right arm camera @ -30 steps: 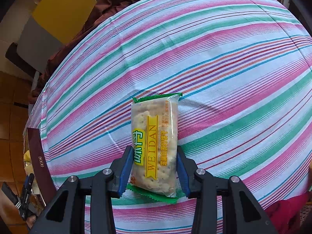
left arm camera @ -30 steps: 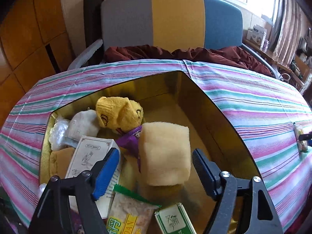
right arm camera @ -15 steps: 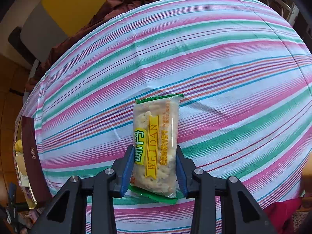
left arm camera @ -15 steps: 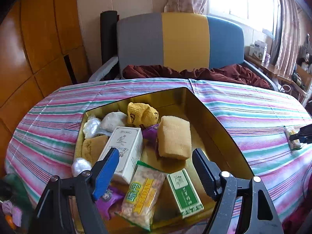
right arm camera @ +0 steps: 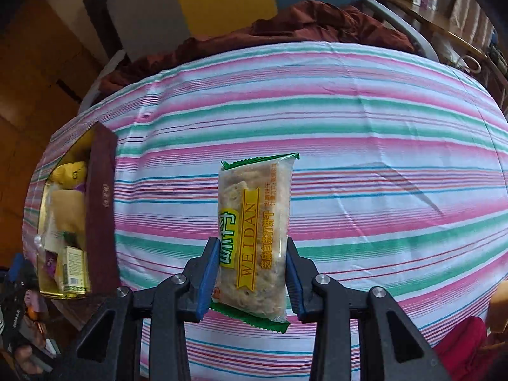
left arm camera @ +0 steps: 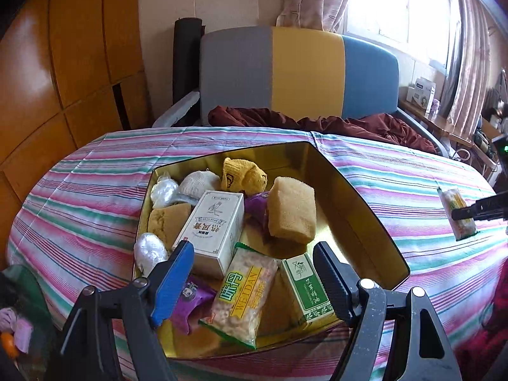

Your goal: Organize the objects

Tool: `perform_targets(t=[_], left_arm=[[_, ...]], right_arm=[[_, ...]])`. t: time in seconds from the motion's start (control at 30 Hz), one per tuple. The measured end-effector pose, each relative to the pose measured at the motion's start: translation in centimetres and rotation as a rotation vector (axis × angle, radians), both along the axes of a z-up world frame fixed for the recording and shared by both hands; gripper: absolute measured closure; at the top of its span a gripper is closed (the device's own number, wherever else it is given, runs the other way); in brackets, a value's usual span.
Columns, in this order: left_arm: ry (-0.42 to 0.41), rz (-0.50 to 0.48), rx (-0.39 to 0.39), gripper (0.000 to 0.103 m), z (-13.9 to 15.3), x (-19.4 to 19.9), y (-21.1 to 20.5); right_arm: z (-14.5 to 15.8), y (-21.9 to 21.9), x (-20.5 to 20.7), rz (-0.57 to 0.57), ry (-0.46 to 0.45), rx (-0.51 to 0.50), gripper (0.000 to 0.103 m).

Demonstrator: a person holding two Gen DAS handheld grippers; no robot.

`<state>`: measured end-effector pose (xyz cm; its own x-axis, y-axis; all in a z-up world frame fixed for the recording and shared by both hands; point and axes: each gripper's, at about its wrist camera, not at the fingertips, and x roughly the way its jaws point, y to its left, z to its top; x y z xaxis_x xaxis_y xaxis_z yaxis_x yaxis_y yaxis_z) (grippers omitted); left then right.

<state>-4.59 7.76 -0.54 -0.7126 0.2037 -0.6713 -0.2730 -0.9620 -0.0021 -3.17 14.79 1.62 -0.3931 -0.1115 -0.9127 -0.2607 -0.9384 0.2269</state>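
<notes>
- Gold-lined tin box (left arm camera: 365, 209) already holds sponges, cartons and snacks.
- Right gripper (right arm camera: 253, 274) fingers, just closing, clamp the clear cracker packet (right arm camera: 255, 235); boxing it remains.
- Left gripper (left arm camera: 254, 281) fingers open, empty.

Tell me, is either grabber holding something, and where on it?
The right gripper holds the cracker packet by its long sides, near the lower end; its jaws have just been closing on it. The left gripper holds nothing.

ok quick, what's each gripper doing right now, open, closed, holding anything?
Left gripper: open, holding nothing, above the gold box.
Right gripper: has just been closing, now shut on the cracker packet over the striped tablecloth.
</notes>
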Motion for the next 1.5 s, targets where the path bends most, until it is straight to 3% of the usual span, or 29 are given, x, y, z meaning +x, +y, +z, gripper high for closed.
perform_targets(t=[0.03,0.07,0.13,0.23,0.43,0.67,0.9,1.37,1.5], left_arm=[[-0.002,0.003,0.0,0.025,-0.1,0.1,-0.1],[-0.007,0.006,0.002,0.025,-0.2,0.1,-0.3],[-0.01,0.014,0.005,0.025,-0.3,0.1,-0.7],[-0.014,0.026,0.009,0.025,-0.5,0.2,-1.2],[-0.016,0.061,0.013,0.02,-0.7,0.3,-2.5],[-0.031,0.14,0.027,0.007,-1.2,0.4,-4.7],[-0.053,0.209,0.034,0.001,-1.7,0.6,-6.2],[-0.03,0.211,0.014,0.0,-0.5,2.5,-4.7],[0.005,0.22,-0.03,0.0,-0.4,3.4,-4.0]], right_arm=[[1.3,-0.2,0.7,0.03,0.015,-0.003,0.065],[-0.2,-1.2,-1.5,0.058,0.03,-0.008,0.065],[-0.2,-3.3,-2.8,0.116,0.056,-0.025,0.065],[2.6,-6.7,-1.8,0.196,0.085,-0.045,0.065],[0.3,-17.6,-9.0,0.36,0.106,-0.064,0.065],[-2.2,-25.6,-11.1,0.446,0.028,0.026,0.064],[-4.7,-25.7,-12.5,0.431,-0.007,0.023,0.064],[-2.2,-21.6,-4.8,0.406,0.095,0.084,0.063],[-2.0,-20.7,-2.4,0.406,0.101,0.086,0.063]])
